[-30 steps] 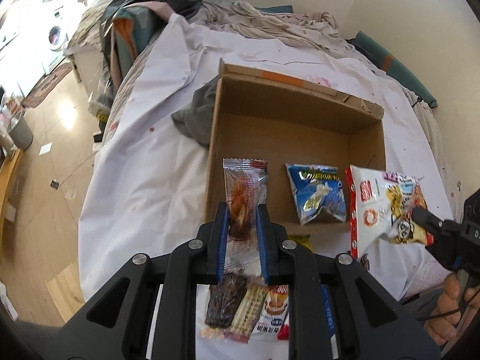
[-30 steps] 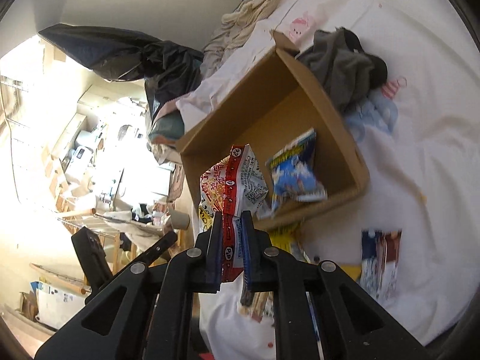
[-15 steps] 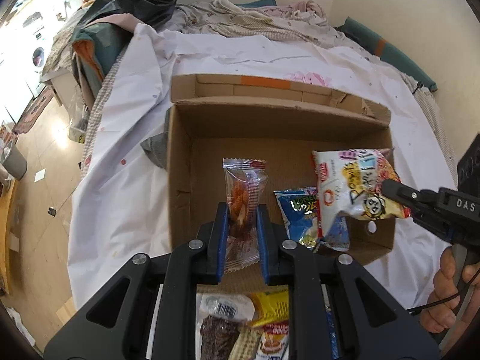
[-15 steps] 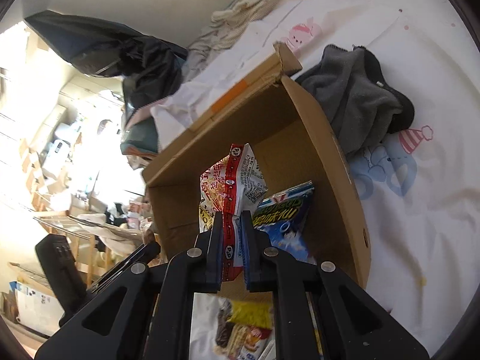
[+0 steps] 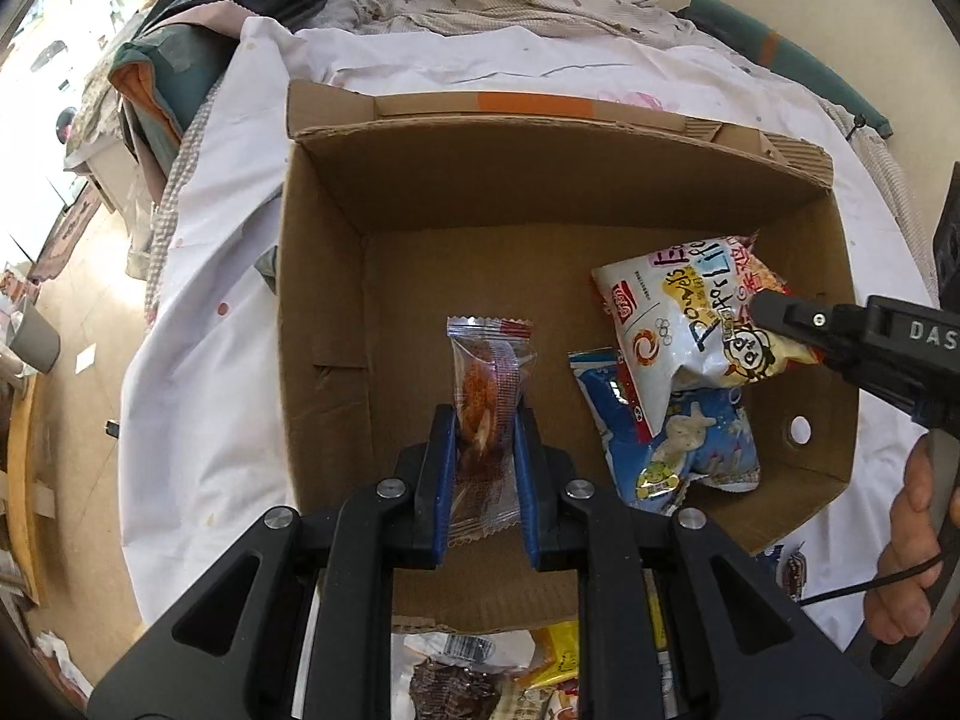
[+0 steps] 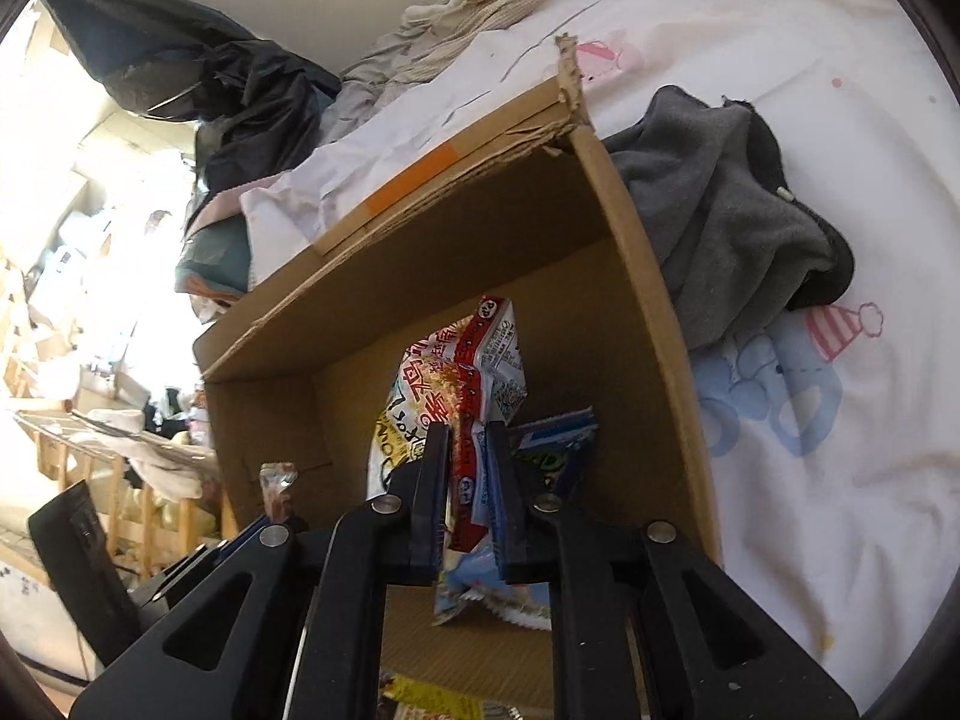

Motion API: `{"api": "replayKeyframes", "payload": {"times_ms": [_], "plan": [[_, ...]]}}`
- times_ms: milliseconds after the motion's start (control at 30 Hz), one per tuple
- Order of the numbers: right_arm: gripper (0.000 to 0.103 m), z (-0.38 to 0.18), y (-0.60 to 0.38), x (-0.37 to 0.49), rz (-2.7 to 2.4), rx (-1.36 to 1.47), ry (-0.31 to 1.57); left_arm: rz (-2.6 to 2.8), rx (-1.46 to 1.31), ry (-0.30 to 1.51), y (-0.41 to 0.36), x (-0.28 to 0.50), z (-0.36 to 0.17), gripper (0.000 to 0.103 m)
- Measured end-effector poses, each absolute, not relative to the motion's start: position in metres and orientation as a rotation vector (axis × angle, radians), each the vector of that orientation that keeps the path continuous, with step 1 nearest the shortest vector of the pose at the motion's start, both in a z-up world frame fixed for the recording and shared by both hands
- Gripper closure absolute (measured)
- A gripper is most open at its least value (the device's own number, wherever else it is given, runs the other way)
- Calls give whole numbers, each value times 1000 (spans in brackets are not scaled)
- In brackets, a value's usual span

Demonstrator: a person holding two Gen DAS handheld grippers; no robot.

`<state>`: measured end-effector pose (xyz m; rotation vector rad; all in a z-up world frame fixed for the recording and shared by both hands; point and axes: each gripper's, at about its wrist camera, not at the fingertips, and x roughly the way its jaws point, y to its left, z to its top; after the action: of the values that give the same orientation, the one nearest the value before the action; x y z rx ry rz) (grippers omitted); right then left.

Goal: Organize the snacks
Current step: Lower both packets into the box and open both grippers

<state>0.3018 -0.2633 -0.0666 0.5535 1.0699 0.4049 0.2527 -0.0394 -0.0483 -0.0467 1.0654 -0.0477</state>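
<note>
**Both grippers now over the box, each with a packet**

Your left gripper (image 5: pixel 483 420) pinches a clear packet (image 5: pixel 489 378) of orange snack, jaws narrow around it; a second ago it hung short of the cardboard box (image 5: pixel 318 300), now it is above the box floor. Your right gripper (image 6: pixel 465 450) has its jaws starting to part, the white-and-red bag (image 6: pixel 462 372) between the pads, apparently touching them. That bag has moved from outside the box rim to over the blue packet (image 5: pixel 690 432) lying inside. Loose snacks (image 5: pixel 456 684) remain on the white sheet (image 5: pixel 198 360) nearer you.
</note>
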Motion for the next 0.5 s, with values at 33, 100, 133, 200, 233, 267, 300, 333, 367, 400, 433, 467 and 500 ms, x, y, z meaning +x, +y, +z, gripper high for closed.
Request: {"api": "replayKeyframes", "payload": {"times_ms": [33,100,133,200,233,267,300,333,367,400,433,467,500], "plan": [[87,-67,-264,302,399,549,1070,-48,-49,1066,-39,253,-48,86],[87,-66,-265,302,395,543,1067,-44,-51,1064,-39,253,-47,85],[86,-65,-265,302,396,537,1062,-43,-55,1061,-38,253,-46,85],[86,-62,-264,300,391,506,1053,-45,-59,1053,-38,253,-44,85],[86,-61,-264,300,393,504,1051,-45,-57,1050,-39,253,-43,85],[86,-60,-263,300,395,505,1049,-48,-59,1048,-39,253,-42,85],[85,-59,-263,300,392,500,1048,-54,-63,1048,-39,253,-41,85],[85,-56,-262,300,392,494,1044,-55,-64,1049,-39,253,-41,85],[85,-55,-262,300,408,502,1044,-56,-65,1048,-39,252,-41,85],[84,-54,-261,300,426,508,1049,-56,-65,1046,-39,251,-40,85],[82,-52,-260,300,432,503,1050,-55,-62,1046,-39,251,-40,85],[80,-51,-259,299,430,494,1045,-54,-60,1046,-39,250,-40,85],[71,-47,-258,297,425,479,1036,-53,-59,1046,-39,249,-40,85]]}}
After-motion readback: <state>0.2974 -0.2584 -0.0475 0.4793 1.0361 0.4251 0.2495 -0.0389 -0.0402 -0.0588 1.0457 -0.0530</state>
